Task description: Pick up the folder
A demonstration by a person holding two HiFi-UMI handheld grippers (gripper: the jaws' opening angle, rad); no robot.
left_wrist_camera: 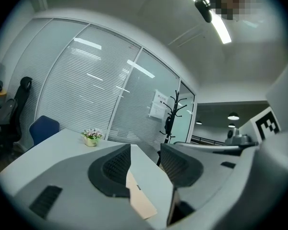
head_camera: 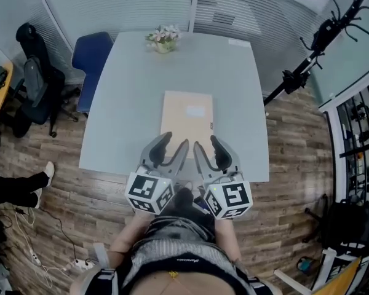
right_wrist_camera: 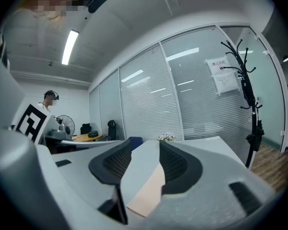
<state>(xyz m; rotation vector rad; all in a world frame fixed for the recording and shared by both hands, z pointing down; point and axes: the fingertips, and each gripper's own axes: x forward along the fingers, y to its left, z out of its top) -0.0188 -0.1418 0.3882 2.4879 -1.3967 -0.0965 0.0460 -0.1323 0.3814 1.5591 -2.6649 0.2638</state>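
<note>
The left gripper (head_camera: 175,141) and right gripper (head_camera: 206,142) are moulded in pale grey, lined with black ribbed pads (left_wrist_camera: 116,166) and capped by black-and-white marker cubes (head_camera: 150,192); a grey striped top (head_camera: 172,251) is worn.

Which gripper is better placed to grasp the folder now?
Right, marginally. Left gripper and right gripper both face the folder's near edge, open; the right's gap seems to show more folder.

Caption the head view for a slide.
Left tongs and right tongs, both open, poised at a flat tan rectangular folder on a pale grey table.
</note>
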